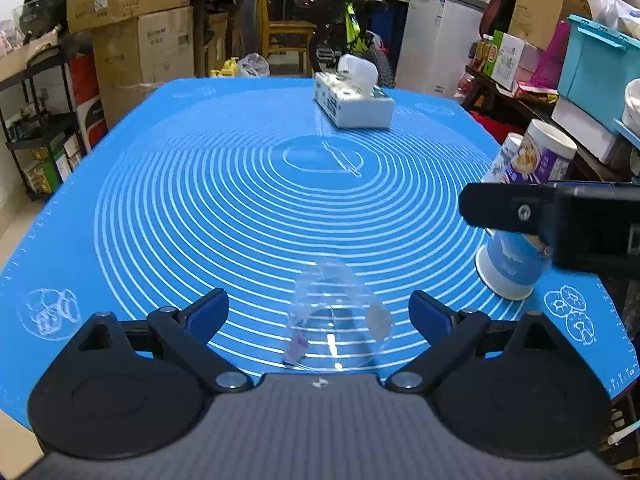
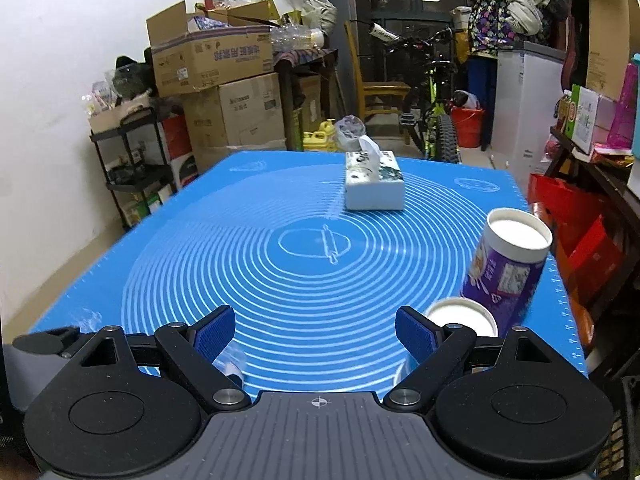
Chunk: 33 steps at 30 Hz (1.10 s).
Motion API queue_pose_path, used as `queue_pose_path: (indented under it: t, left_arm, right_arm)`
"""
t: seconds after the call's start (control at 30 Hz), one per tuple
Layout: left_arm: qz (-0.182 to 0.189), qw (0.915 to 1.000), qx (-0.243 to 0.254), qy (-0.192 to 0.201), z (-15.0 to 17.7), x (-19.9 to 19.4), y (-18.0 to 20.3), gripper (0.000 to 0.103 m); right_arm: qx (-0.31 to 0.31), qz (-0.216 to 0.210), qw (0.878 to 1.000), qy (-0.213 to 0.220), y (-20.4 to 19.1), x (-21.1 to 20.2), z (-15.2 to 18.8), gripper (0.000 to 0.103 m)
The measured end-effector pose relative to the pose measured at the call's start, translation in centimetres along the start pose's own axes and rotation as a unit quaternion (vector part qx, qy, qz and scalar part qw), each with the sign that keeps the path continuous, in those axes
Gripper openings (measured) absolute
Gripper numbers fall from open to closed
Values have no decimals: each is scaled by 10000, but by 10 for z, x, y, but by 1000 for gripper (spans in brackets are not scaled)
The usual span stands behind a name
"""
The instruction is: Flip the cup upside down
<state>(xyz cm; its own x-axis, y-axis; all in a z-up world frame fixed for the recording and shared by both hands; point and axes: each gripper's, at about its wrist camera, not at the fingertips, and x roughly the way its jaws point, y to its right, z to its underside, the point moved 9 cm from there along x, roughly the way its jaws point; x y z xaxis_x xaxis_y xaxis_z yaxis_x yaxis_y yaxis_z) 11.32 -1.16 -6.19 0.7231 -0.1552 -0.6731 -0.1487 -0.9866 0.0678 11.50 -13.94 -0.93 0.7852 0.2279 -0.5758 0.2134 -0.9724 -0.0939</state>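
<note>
A clear plastic cup [image 1: 336, 320] lies on its side on the blue mat [image 1: 240, 208], between the open fingers of my left gripper [image 1: 320, 312] and touching neither pad. A bit of it shows in the right wrist view [image 2: 234, 362] beside the left finger. My right gripper [image 2: 316, 332] is open and empty above the mat's near edge; it shows in the left wrist view [image 1: 560, 216] at the right.
A blue and white paper cup [image 1: 510, 260] [image 2: 460, 316] and a purple paper cup [image 1: 540, 156] [image 2: 508, 268] stand upside down at the mat's right edge. A tissue box [image 1: 352, 100] [image 2: 374, 184] sits at the far middle. Boxes, shelves and a bicycle surround the table.
</note>
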Motion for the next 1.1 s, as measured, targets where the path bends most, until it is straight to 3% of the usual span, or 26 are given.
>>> queue_pose_path:
  t: [0.27, 0.6, 0.8, 0.97, 1.1]
  left_arm:
    - [-232, 9990, -283, 262, -23, -13, -30, 96]
    - [-1540, 9867, -391, 355, -30, 1, -96, 97]
    - [-1589, 9866, -329, 151, -21, 13, -105, 97]
    - [-1595, 9868, -280, 92, -12, 14, -105, 97]
    - [-1556, 9874, -266, 80, -10, 15, -105, 97]
  right_arm:
    - [89, -337, 9992, -181, -12, 4, -17, 89]
    - [4, -845, 9887, -1240, -56, 61, 0, 85]
    - [149, -1046, 9756, -1924, -72, 91, 16, 81]
    - [144, -1045, 9642, -2433, -75, 110, 32, 72]
    - [401, -1315, 9541, -2660, -73, 111, 40, 64]
